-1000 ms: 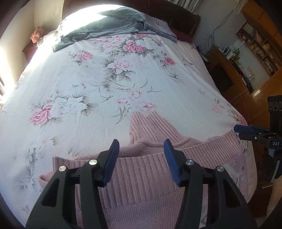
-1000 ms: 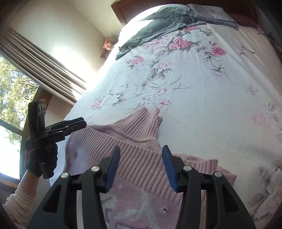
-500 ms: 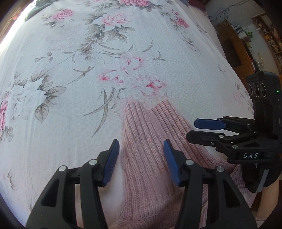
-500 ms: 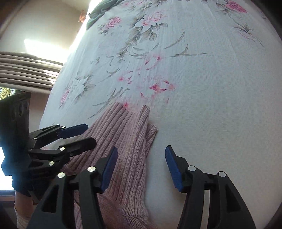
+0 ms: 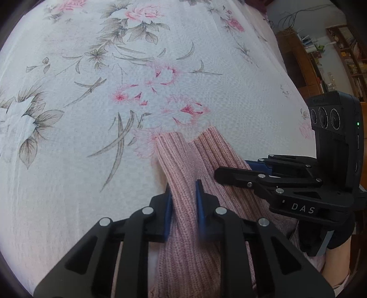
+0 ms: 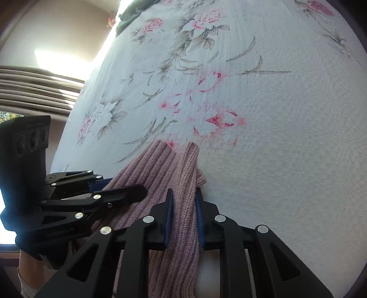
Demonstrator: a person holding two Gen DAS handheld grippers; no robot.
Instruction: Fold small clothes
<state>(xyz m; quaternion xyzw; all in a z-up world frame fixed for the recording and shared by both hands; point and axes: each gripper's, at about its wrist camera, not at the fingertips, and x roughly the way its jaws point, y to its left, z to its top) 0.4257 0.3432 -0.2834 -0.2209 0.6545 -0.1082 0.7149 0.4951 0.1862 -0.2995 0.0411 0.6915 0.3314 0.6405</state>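
A pink ribbed knit sweater lies on the floral bedsheet, its ribbed neck pointing away from me. My left gripper is shut on a ridge of this knit at the left side of the neck. Just to its right, my right gripper lies sideways against the same fabric. In the right wrist view the right gripper is shut on a raised fold of the sweater at the neck's right edge, with the left gripper close beside it. The sweater's body is hidden under the grippers.
The floral sheet stretches far ahead of both grippers. Wooden shelves and a desk stand past the bed's right side. Curtains hang on the left. A grey garment lies at the far end.
Both grippers dropped down and forward onto the sweater's neck, then went from open to shut on the knit. They now sit close together.
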